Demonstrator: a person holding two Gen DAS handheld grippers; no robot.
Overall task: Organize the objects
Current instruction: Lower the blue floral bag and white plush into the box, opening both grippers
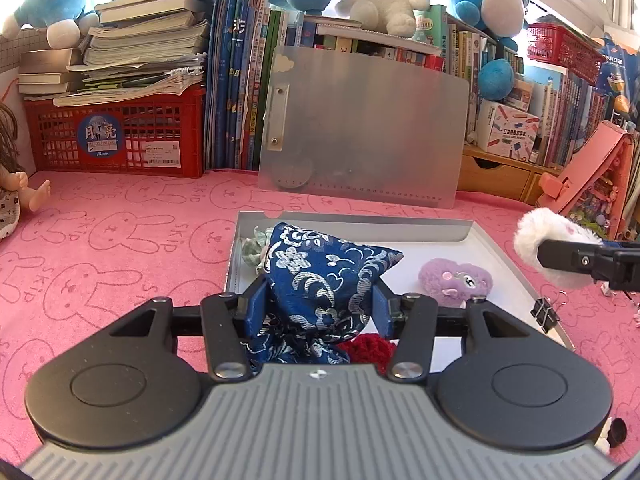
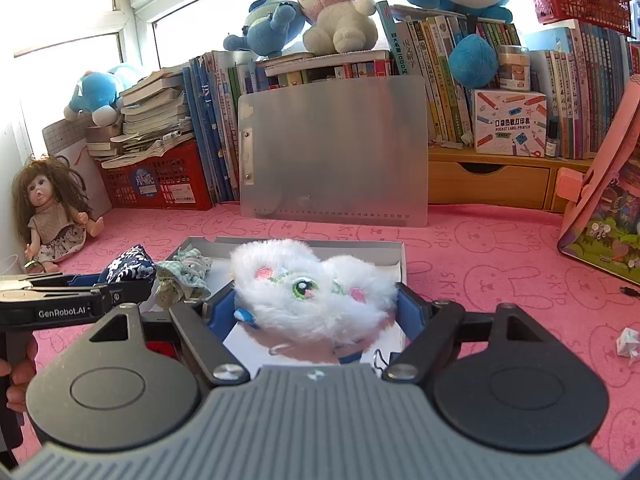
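My left gripper (image 1: 320, 300) is shut on a dark blue floral pouch (image 1: 320, 264), held above the near left part of a shallow white box (image 1: 360, 222) on the pink cloth. Under the pouch lies a red knitted piece (image 1: 370, 348). Inside the box are a green checked fabric item (image 1: 254, 246) and a purple fluffy toy (image 1: 454, 280). My right gripper (image 2: 316, 308) is shut on a white fluffy plush toy (image 2: 312, 280), held over the box (image 2: 320, 242). The left gripper (image 2: 120, 290) with the pouch (image 2: 128, 266) shows at the left of the right wrist view.
A translucent clipboard (image 1: 360, 132) leans on books behind the box. A red crate (image 1: 116, 136) of papers stands at the back left, with a doll (image 2: 52, 212) beside it. A pink case (image 2: 600, 208) leans at the right. A binder clip (image 1: 544, 312) and crumpled paper (image 2: 628, 342) lie on the cloth.
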